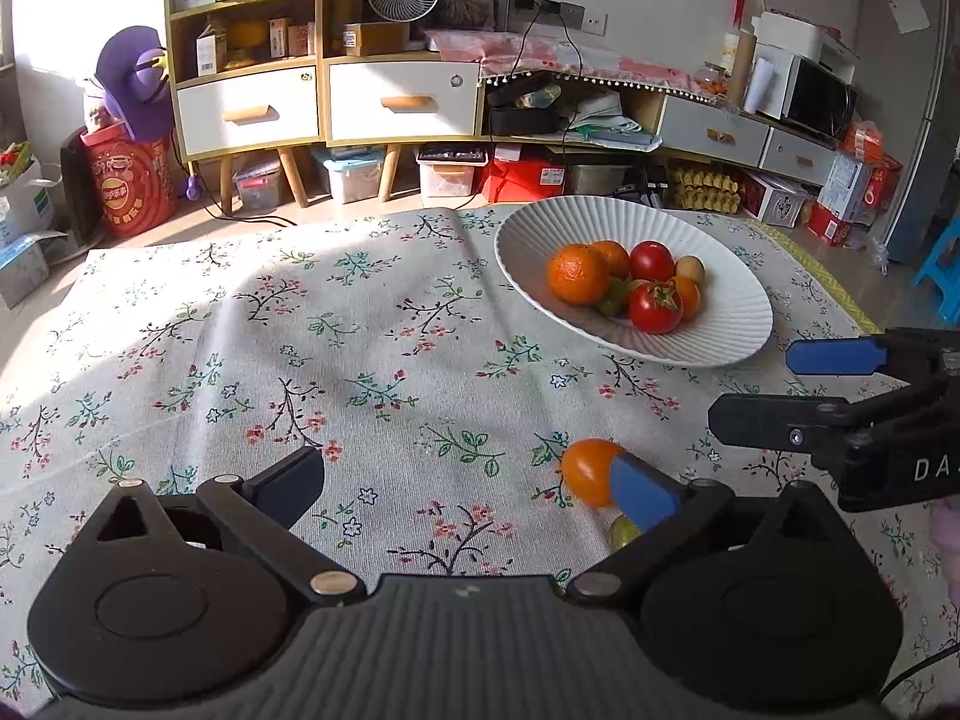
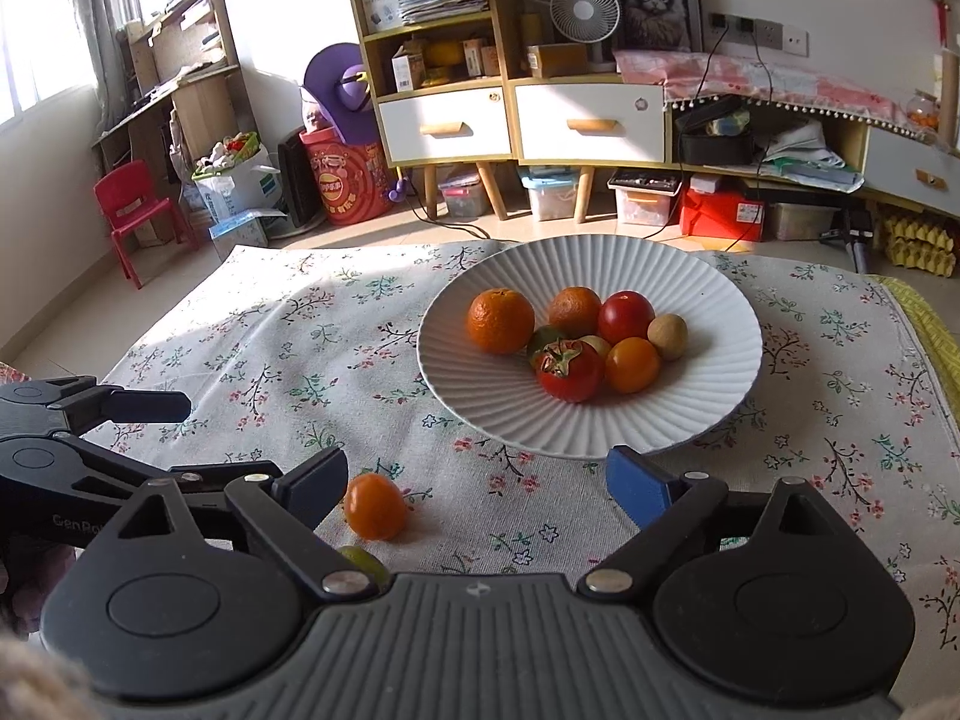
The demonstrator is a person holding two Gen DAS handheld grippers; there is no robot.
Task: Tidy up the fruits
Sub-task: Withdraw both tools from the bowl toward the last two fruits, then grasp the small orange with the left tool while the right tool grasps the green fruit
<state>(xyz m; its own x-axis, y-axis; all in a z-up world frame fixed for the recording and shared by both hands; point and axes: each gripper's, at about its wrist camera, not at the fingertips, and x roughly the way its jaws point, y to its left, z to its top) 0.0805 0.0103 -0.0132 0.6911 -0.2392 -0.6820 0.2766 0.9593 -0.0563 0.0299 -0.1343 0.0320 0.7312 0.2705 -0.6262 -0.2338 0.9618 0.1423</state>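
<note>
A white ribbed plate [image 1: 540, 228] [image 2: 510, 420] on the flowered cloth holds two oranges [image 2: 501, 321], two red tomatoes [image 2: 570, 372], and several small fruits. A small orange fruit [image 1: 588, 471] [image 2: 375, 507] and a small green fruit [image 1: 624, 531] [image 2: 363, 561] lie on the cloth in front of the plate. My left gripper [image 1: 465, 474] is open and empty; its right finger partly hides both loose fruits. My right gripper [image 2: 477, 468] is open too, with the orange fruit just inside its left finger. In the left wrist view the right gripper [image 1: 753, 387] reaches in from the right.
The flowered cloth [image 1: 300, 330] covers the table, and its left half is bare. One finger [image 2: 150, 406] of the left gripper shows at the left edge of the right wrist view. Cabinets [image 2: 516, 120], boxes and a red chair [image 2: 129, 210] stand beyond the table's far edge.
</note>
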